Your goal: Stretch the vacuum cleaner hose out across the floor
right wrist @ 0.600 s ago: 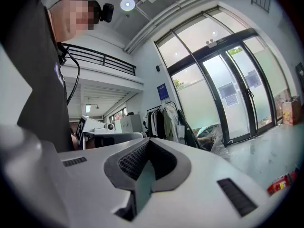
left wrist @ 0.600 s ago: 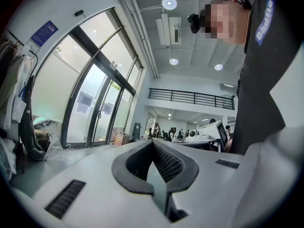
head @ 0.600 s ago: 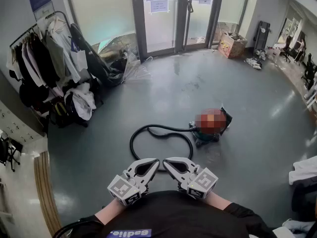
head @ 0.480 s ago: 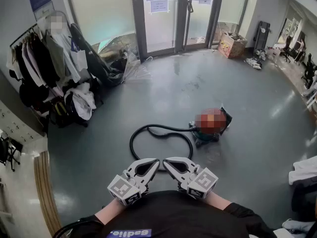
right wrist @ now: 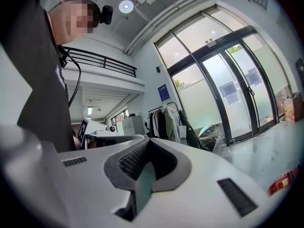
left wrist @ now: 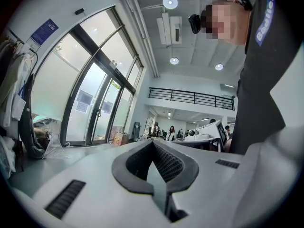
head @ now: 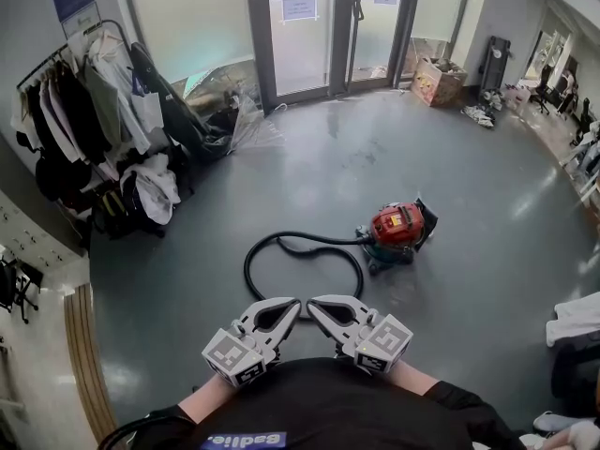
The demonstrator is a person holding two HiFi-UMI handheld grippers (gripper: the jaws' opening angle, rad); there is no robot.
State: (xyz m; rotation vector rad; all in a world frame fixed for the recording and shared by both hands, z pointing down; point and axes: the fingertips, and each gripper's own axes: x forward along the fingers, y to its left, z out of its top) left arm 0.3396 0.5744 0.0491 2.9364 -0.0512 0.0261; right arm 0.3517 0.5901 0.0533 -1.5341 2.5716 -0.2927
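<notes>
A red vacuum cleaner (head: 397, 229) stands on the grey floor right of centre in the head view. Its black hose (head: 281, 243) curls away to the left in a loop and ends near my grippers. The left gripper (head: 294, 304) and the right gripper (head: 312, 302) are held close to my chest, tips almost touching, above the near end of the loop. Both are shut with nothing between the jaws. In the left gripper view the left gripper (left wrist: 153, 143) points up at the room, and in the right gripper view the right gripper (right wrist: 148, 142) does too; a sliver of the vacuum cleaner (right wrist: 280, 182) shows there.
A clothes rack (head: 89, 92) with jackets and bags fills the left wall. Glass doors (head: 328, 26) stand at the back, with a cardboard box (head: 438, 82) and shoes to their right. White cloth (head: 574, 319) lies at the right edge. A wooden-edged counter (head: 82, 364) runs along the near left.
</notes>
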